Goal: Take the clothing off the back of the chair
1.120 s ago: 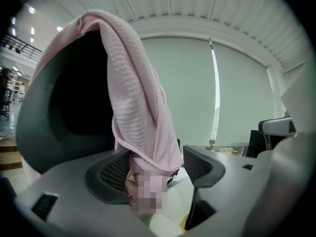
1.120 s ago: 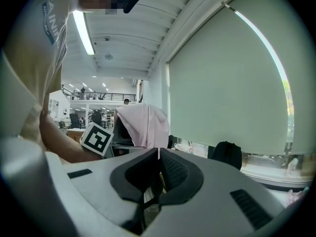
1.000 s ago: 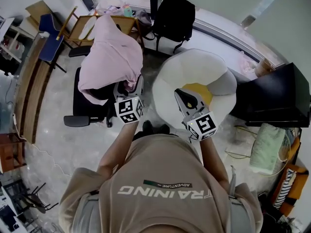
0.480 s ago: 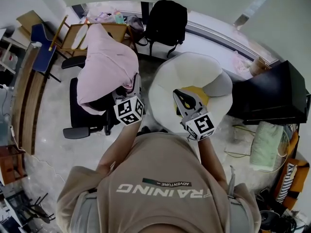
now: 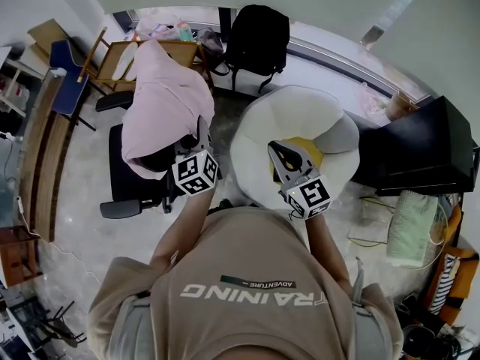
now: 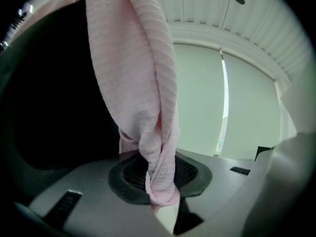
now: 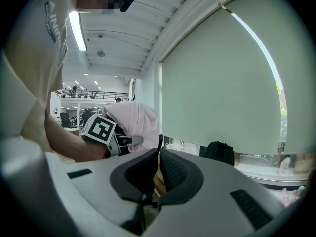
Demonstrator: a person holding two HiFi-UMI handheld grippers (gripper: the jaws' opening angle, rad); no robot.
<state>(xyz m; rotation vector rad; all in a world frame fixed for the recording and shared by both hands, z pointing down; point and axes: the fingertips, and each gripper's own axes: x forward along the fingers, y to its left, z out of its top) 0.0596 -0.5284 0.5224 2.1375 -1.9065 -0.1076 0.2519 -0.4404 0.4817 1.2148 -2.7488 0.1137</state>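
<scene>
A pink garment (image 5: 161, 100) is draped over the back of a black office chair (image 5: 131, 167). My left gripper (image 5: 201, 132) is at the garment's lower right edge. In the left gripper view a fold of the pink garment (image 6: 143, 83) hangs down into my left gripper (image 6: 160, 181), whose jaws are closing and pinch the fold between the pads. The dark chair back (image 6: 49, 107) fills that view's left. My right gripper (image 5: 279, 150) hovers over a white round seat (image 5: 300, 103), away from the garment. The right gripper (image 7: 159, 169) is shut with nothing in it.
A black backpack (image 5: 259, 28) stands behind the white seat. A wooden chair (image 5: 120, 51) and a long wooden table (image 5: 45, 133) lie to the left. A black cabinet (image 5: 427, 148) is at the right. The person's shirt fills the lower head view.
My left gripper has edged left and forward to the garment's hanging edge. The right gripper has hardly moved.
</scene>
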